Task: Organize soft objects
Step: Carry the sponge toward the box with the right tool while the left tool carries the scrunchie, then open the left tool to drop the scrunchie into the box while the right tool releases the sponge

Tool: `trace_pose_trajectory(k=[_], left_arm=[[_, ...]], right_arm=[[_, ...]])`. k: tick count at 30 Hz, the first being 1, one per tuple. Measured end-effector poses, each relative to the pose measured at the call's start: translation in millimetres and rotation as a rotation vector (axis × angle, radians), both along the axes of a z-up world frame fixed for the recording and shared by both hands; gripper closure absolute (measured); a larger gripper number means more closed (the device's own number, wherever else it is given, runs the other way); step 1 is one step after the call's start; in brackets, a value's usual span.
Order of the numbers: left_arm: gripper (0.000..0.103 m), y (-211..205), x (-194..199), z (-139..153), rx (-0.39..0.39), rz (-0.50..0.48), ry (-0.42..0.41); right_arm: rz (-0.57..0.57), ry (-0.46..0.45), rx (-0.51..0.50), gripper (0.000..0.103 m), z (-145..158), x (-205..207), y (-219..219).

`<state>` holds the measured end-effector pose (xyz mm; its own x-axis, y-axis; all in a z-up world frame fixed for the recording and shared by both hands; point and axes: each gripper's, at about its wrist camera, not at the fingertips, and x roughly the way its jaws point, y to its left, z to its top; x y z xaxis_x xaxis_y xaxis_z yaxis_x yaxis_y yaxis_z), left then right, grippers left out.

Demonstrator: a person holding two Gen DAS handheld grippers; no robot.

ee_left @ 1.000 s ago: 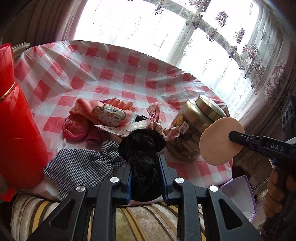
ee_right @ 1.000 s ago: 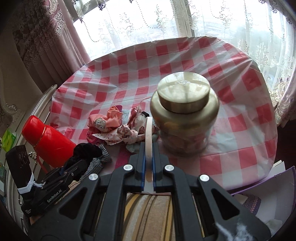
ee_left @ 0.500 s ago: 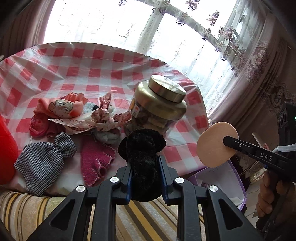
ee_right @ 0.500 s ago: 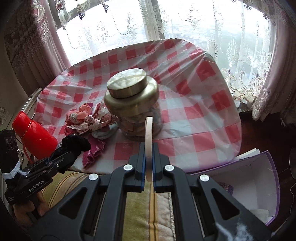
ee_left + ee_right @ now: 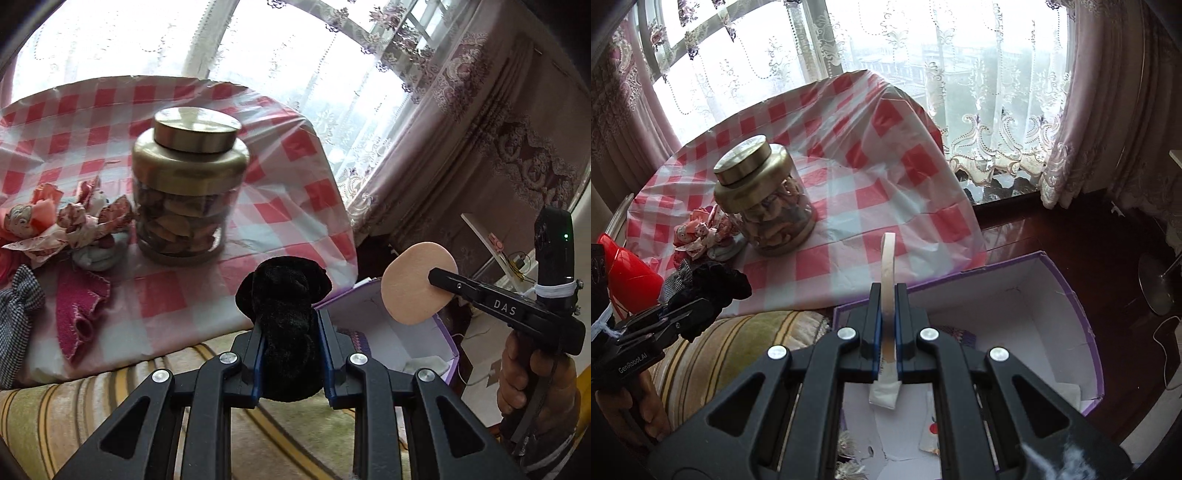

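My left gripper [image 5: 290, 325] is shut on a black velvet scrunchie [image 5: 284, 295], held over the table's near edge beside a purple box [image 5: 373, 314] with a white inside. My right gripper [image 5: 887, 306] is shut on a round beige puff [image 5: 888, 266], seen edge-on above the purple box [image 5: 1015, 295]. In the left wrist view the puff [image 5: 413, 284] shows flat-on in the right gripper [image 5: 439, 280], over the box. The right wrist view shows the left gripper [image 5: 694, 310] with the scrunchie [image 5: 716, 284] at the left.
A gold-lidded glass jar [image 5: 188, 184] stands on the red-checked tablecloth [image 5: 288, 206]. Left of it lie floral and pink soft items [image 5: 74, 225], a dark pink cloth [image 5: 79, 306] and a checked bow [image 5: 18, 310]. A red flask [image 5: 624, 269] and a striped cushion [image 5: 74, 398] lie near.
Both grippers have swung right, off the soft pile and toward the purple box, each still holding its item. The box has come into full view under the right gripper.
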<state>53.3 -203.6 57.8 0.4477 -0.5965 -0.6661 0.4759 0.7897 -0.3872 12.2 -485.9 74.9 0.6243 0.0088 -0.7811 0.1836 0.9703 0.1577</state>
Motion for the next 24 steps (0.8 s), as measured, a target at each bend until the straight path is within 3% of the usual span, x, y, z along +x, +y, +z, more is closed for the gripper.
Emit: trace_pose_trajectory(k=[8,11,15,17,22,24], left_arm=[[0.078,-62,-23,-3,0.011,-0.157,0.031],[0.073,-83,-32,-3,0.014,-0.214,0.04],[0.048,-108,-44,-10,0.004,-0.327,0.088],[0.045,-114,-50,-13,0.011,-0.365,0.103],[0.043,-105,-47,-11,-0.007,-0.344,0.112],[0.043,-101,-41,-12,-0.002,-0.319,0.119]], right_arm=[[-0.062,0.027,0.008,0.095,-10,-20,-33],[-0.077,0.025,0.008,0.095,-9,-25,-40],[-0.093,0.019,0.003,0.095,-8,-30,-47],[-0.102,0.019,-0.003,0.095,-8,-32,-51],[-0.135,0.044,-0.004,0.094,-13,-33,-59],[-0.141,0.061,-0.005,0.085,-16,-32,-60]])
